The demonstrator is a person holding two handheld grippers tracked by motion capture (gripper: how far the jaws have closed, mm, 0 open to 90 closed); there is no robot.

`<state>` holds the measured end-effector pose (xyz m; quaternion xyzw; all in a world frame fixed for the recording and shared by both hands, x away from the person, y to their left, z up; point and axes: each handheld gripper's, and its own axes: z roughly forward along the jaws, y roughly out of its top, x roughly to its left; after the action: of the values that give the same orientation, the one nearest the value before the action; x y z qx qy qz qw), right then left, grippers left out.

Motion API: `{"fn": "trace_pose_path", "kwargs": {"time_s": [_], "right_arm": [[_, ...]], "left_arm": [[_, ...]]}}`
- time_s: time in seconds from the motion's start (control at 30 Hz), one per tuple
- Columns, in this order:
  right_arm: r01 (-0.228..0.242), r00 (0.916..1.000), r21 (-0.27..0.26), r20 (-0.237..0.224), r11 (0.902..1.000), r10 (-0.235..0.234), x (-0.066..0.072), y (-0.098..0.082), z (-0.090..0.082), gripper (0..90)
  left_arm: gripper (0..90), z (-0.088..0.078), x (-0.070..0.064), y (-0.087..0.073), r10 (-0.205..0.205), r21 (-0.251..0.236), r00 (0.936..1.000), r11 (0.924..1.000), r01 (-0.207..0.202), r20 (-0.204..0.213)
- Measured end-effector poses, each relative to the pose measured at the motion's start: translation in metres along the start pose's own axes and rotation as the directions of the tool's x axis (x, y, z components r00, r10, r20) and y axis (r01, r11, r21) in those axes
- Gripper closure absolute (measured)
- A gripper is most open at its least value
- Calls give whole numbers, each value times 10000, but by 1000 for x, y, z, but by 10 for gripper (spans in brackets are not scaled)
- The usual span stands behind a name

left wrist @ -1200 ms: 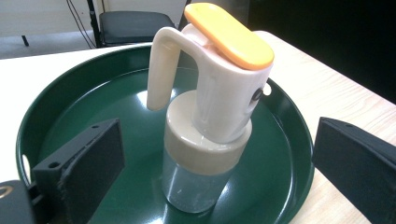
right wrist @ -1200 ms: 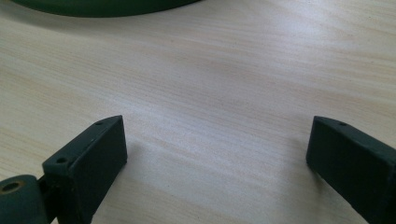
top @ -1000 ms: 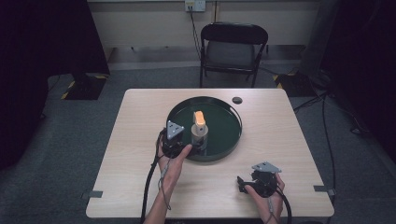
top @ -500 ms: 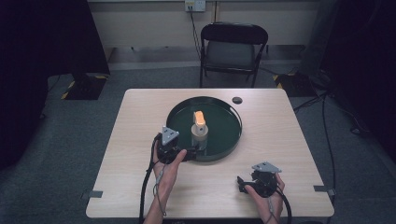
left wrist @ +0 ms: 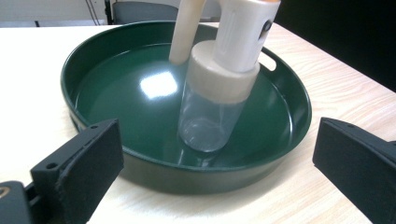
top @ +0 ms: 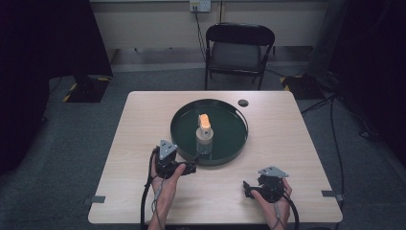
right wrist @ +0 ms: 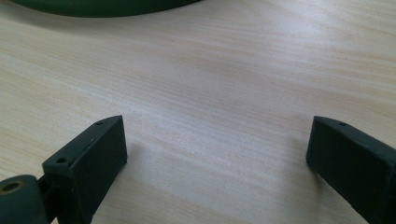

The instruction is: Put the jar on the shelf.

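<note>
Right now your left tool (top: 190, 168) sits on the worktop (top: 287, 143) just outside the near rim of the round green tray (top: 234, 143), its jaws spread wide and holding nothing. From the left gripper view, those jaws frame the tray's near wall, and beyond it stands a clear spray bottle (left wrist: 217, 98) with a cream collar and trigger head. The bottle stands upright inside the tray, toward the near side, and its head carries an orange top in the high view. Your right tool (top: 249, 188) rests on the worktop near the front edge, well apart from the tray, jaws also wide and empty, with bare wood between them. A small dark disc (top: 243, 102) lies on the worktop just beyond the tray's far right rim. A black folding chair (top: 239, 48) stands behind the worktop.
</note>
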<state>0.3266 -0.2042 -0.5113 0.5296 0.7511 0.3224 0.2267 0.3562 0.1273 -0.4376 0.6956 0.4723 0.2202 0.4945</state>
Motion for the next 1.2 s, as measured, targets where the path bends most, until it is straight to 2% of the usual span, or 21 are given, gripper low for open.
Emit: {"fn": "trace_pose_path", "kwargs": {"time_s": [0.57,1.0,1.2], "right_arm": [[2,10000,0,0,10000,-2,0,0,0,44],[1,10000,0,1,10000,-1,0,0,0,44],[1,10000,0,2,10000,-1,0,0,0,44]], "left_arm": [[14,-17,10,-30,-167,276,9990,9995,179,-422],[15,-20,11,-48,-96,616,9975,9980,139,-702],[19,-19,12,-55,-200,759,9969,9968,258,-764]]}}
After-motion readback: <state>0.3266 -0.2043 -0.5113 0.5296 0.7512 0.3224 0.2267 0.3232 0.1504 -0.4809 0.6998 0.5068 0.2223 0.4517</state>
